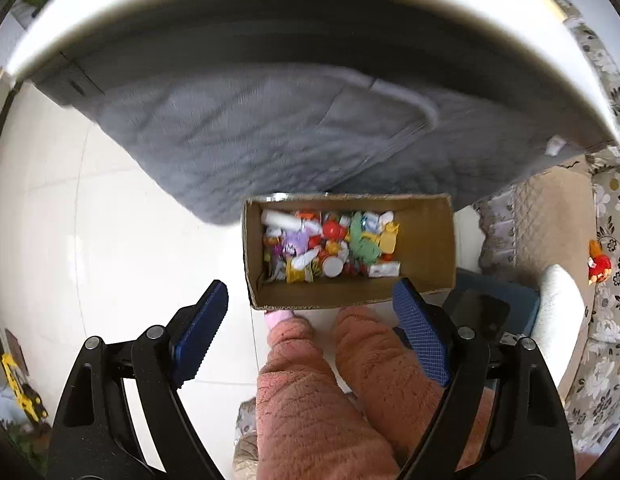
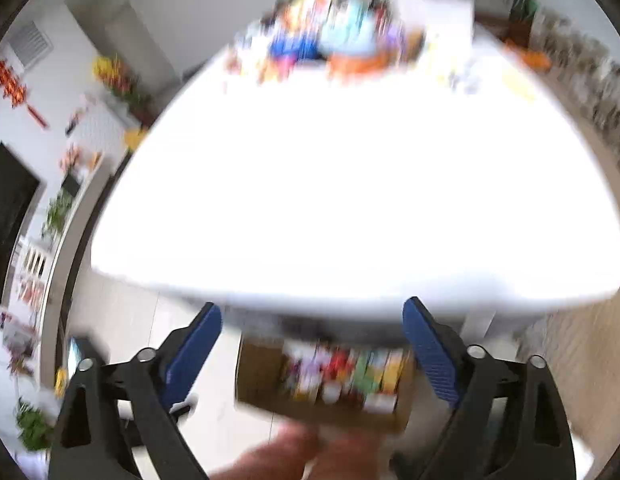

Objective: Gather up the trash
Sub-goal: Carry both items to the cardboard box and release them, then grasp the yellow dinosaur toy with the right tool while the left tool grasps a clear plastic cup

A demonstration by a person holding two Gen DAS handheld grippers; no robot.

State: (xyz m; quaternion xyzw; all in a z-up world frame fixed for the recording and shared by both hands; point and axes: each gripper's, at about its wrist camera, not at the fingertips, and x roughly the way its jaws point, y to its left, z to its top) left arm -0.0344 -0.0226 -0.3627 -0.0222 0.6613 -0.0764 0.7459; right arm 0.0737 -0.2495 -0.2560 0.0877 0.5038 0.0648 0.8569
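Observation:
A brown cardboard box (image 1: pixel 426 240) stands on the pale floor below me, holding several colourful wrappers and small pieces of trash (image 1: pixel 330 240). My left gripper (image 1: pixel 310 312) hangs high above its near edge, jaws wide apart and empty. In the blurred right wrist view the same box (image 2: pixel 261 376) shows low between the fingers of my right gripper (image 2: pixel 310 344), which is open and empty too. A white table (image 2: pixel 350 200) fills the view beyond it, with a blurred heap of colourful items (image 2: pixel 342 36) at its far end.
A grey quilted cloth (image 1: pixel 249 120) hangs from the white table edge (image 1: pixel 109 20) just behind the box. A person's legs in fuzzy pink trousers (image 1: pixel 318 392) stand right at the box. A patterned sofa (image 1: pixel 606 320) and a dark blue stool (image 1: pixel 490 304) lie to the right.

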